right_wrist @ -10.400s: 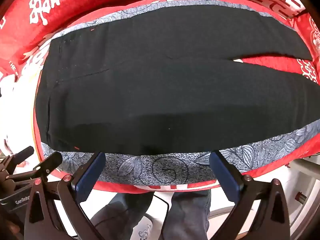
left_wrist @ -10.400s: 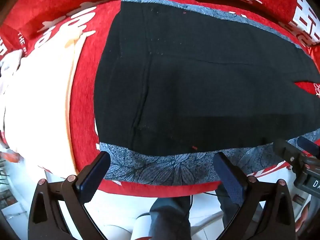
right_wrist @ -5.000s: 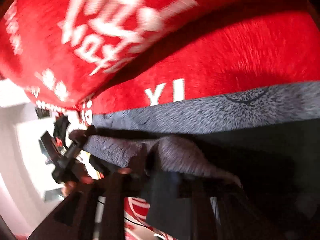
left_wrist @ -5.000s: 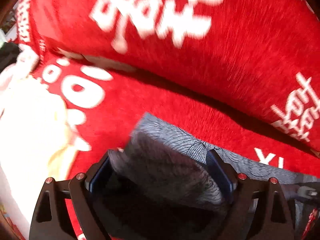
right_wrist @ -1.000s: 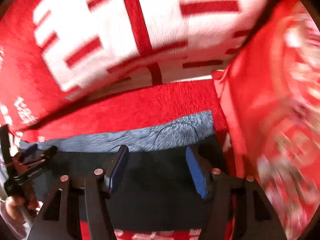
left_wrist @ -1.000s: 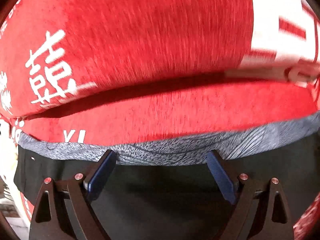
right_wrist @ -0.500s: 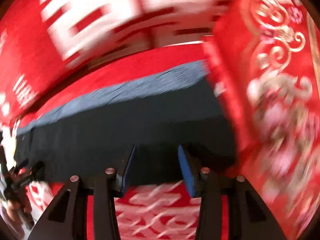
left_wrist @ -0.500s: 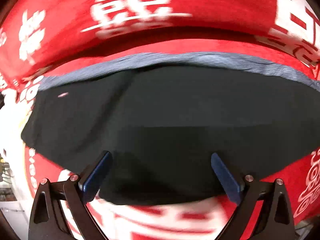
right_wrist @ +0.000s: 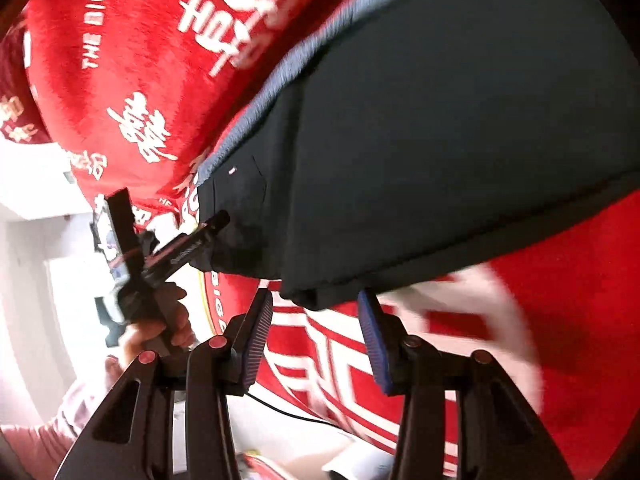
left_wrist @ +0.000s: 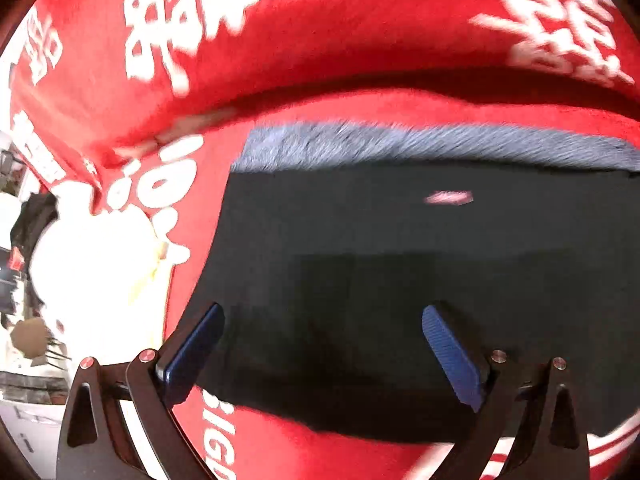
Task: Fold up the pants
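I see the black pants (left_wrist: 420,264) folded into a flat dark slab on a grey patterned cloth (left_wrist: 400,140) over the red sofa cover (left_wrist: 320,40). My left tongs (left_wrist: 320,344) hang wide above them, just opened, gripping nothing. My right tongs (right_wrist: 316,336) sit narrower at the near edge, empty.
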Action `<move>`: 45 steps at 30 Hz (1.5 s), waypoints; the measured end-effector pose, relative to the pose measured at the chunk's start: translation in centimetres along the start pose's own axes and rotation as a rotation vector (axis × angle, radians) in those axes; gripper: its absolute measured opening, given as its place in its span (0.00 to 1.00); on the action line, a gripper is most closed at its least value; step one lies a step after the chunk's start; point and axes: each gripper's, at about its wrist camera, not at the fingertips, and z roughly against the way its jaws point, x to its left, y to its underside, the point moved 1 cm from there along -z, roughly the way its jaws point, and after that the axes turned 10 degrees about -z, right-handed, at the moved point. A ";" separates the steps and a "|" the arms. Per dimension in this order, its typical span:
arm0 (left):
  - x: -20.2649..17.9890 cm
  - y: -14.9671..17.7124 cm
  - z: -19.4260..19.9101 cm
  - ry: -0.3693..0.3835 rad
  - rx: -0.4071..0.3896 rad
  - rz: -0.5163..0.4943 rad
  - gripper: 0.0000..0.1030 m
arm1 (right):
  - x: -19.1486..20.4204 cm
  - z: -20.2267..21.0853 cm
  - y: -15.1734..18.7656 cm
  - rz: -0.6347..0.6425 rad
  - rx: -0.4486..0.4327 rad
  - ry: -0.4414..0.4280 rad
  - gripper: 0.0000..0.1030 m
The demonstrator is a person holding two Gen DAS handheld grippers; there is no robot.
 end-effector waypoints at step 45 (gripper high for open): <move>-15.4 -8.1 5.7 0.211 -0.179 -0.148 1.00 | 1.5 10.9 -12.1 0.283 -0.242 0.447 0.15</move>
